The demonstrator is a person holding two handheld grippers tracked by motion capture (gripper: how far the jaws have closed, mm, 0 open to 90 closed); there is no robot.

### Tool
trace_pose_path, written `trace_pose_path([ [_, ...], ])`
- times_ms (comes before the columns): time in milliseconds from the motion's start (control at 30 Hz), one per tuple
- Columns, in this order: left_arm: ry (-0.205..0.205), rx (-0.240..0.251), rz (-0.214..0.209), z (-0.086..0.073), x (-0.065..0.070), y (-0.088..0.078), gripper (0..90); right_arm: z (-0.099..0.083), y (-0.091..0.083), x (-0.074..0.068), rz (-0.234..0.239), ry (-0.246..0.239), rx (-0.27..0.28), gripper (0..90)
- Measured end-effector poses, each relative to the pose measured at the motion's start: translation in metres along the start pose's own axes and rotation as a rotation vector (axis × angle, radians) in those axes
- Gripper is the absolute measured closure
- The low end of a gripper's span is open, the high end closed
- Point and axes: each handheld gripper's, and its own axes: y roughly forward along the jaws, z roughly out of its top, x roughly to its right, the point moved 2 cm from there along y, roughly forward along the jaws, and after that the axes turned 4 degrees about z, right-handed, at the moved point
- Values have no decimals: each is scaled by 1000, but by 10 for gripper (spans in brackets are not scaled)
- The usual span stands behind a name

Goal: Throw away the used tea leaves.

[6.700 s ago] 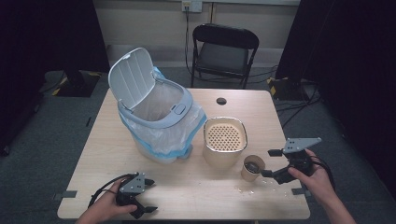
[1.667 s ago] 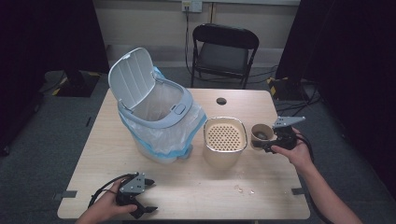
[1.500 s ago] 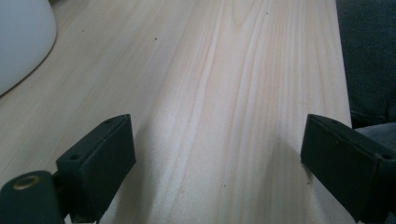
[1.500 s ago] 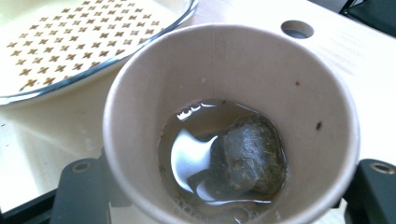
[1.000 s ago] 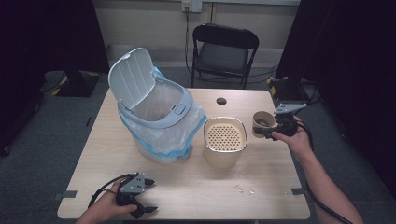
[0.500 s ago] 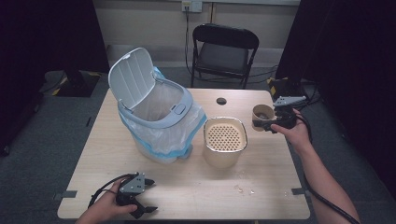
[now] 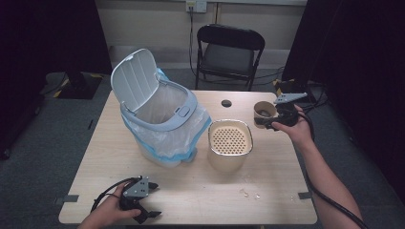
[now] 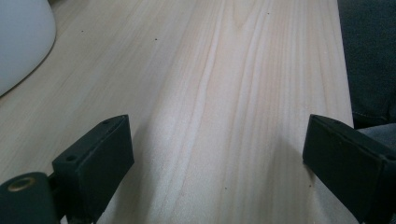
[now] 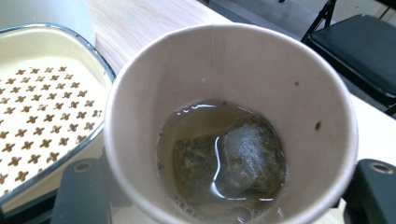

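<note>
Clearly the right gripper [image 7: 273, 121] is clamped on the paper cup [image 7: 263, 114], its jaws pressing the wall from either side, and the cup hangs above the far right part of the table [image 7: 200, 200], just beyond the strainer bin [image 7: 229, 150]. In the right gripper view the cup [image 9: 231, 126] holds a shallow pool of brownish tea with a soaked tea bag [image 9: 233, 161] lying in it. The cup is tipped a little toward the camera, yet the liquid sits well below the rim, which is probably why the grip is on the lower wall: it keeps the mouth free for pouring. The bin's perforated lid [image 9: 44, 102] sits just beside the cup, and its holes would likely let liquid drain while catching the bag, so the cup seems carried there to be emptied.

Farther out, the tilted trash can [image 7: 160, 117] stands with its lid [image 7: 135, 78] flipped up and a plastic liner inside, apparently ready for the solids. The left gripper [image 7: 138, 200] rests near the front edge of the table, its jaws spread wide over bare wood, holding nothing. A few crumbs [image 7: 248, 193] lie near the front right, and a black chair [image 7: 229, 52] stands behind the table.
</note>
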Motion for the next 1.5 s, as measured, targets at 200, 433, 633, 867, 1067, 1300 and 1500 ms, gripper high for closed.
trace_pose_path([
  [200, 0, 0, 0, 0, 0, 0, 80, 10, 1, -4, -25, -33, 17, 294],
  [433, 0, 0, 0, 0, 0, 0, 80, 20, 2, -10, -38, -78, 24, 294],
  [633, 1, 0, 0, 0, 0, 0, 80, 28, 0, -20, -74, -159, 45, 296],
  [867, 0, -1, 0, 0, 0, 0, 80, 37, 0, -34, -121, -274, 45, 297],
  [1067, 0, 0, 0, 0, 0, 0, 80, 40, 2, -44, -122, -339, 36, 300],
  [1300, 1, -1, 0, 0, 0, 0, 80, 43, 2, -49, -154, -478, -15, 306],
  [1500, 0, 0, 0, 0, 0, 0, 80, 45, 2, -57, -196, -606, -63, 308],
])
